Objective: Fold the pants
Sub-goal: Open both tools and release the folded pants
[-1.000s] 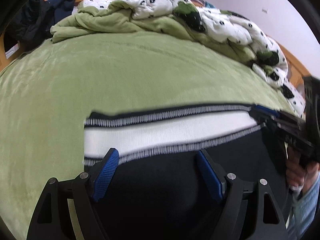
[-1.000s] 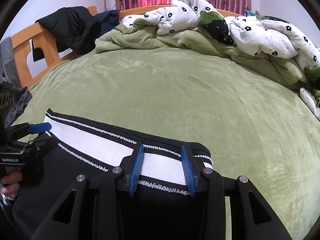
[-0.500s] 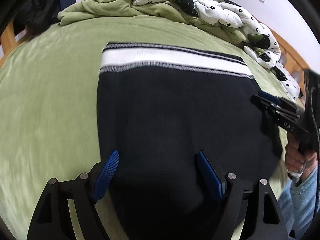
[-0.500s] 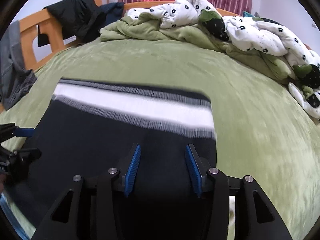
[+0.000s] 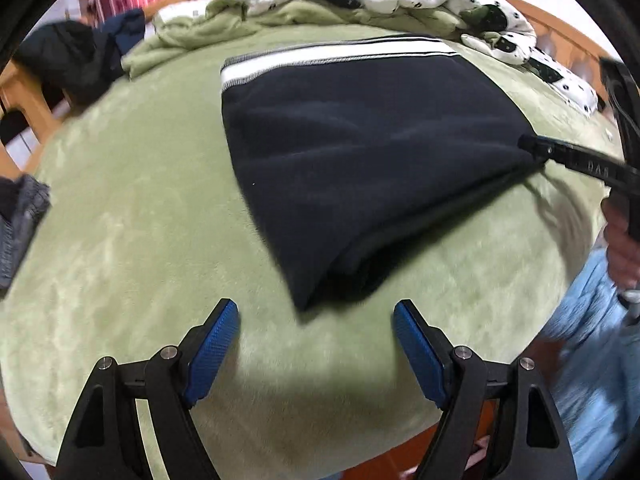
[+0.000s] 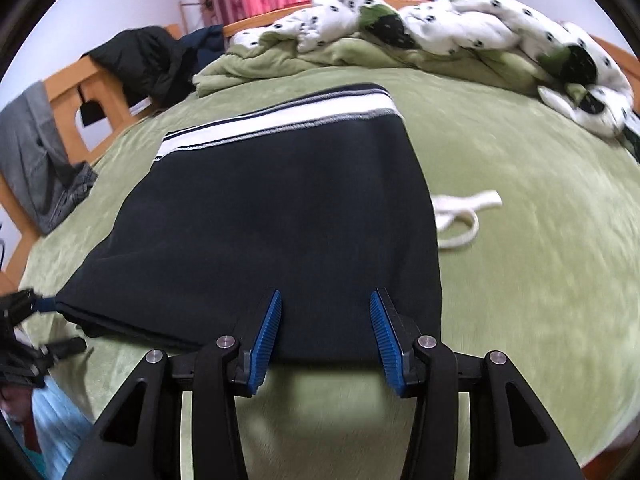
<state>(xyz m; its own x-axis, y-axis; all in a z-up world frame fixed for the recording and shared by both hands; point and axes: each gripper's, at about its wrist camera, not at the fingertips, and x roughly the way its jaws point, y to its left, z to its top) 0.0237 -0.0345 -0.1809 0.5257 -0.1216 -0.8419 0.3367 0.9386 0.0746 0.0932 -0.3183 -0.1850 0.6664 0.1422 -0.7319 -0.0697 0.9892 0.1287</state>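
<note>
The dark navy pants (image 5: 360, 160) lie folded flat on the green bed, with the white striped waistband (image 5: 332, 56) at the far end. They also show in the right wrist view (image 6: 272, 220). My left gripper (image 5: 316, 320) is open and empty, just off the near left corner of the fold. My right gripper (image 6: 325, 312) is open, its fingertips (image 6: 272, 312) over the near folded edge. In the left wrist view the right gripper (image 5: 532, 148) reaches the pants' right corner. A white drawstring (image 6: 464, 216) sticks out on the right.
The green blanket covers the bed (image 6: 520, 280). A rumpled white spotted duvet (image 6: 440, 28) and green cover lie along the far side. Dark clothes (image 6: 140, 60) and grey jeans (image 6: 36, 160) hang on the wooden frame at left. The bed's near edge is close below my grippers.
Both grippers have drawn back toward the near edge of the bed, away from the waistband. The pants now lie folded ahead of them; the left gripper has come off the cloth.
</note>
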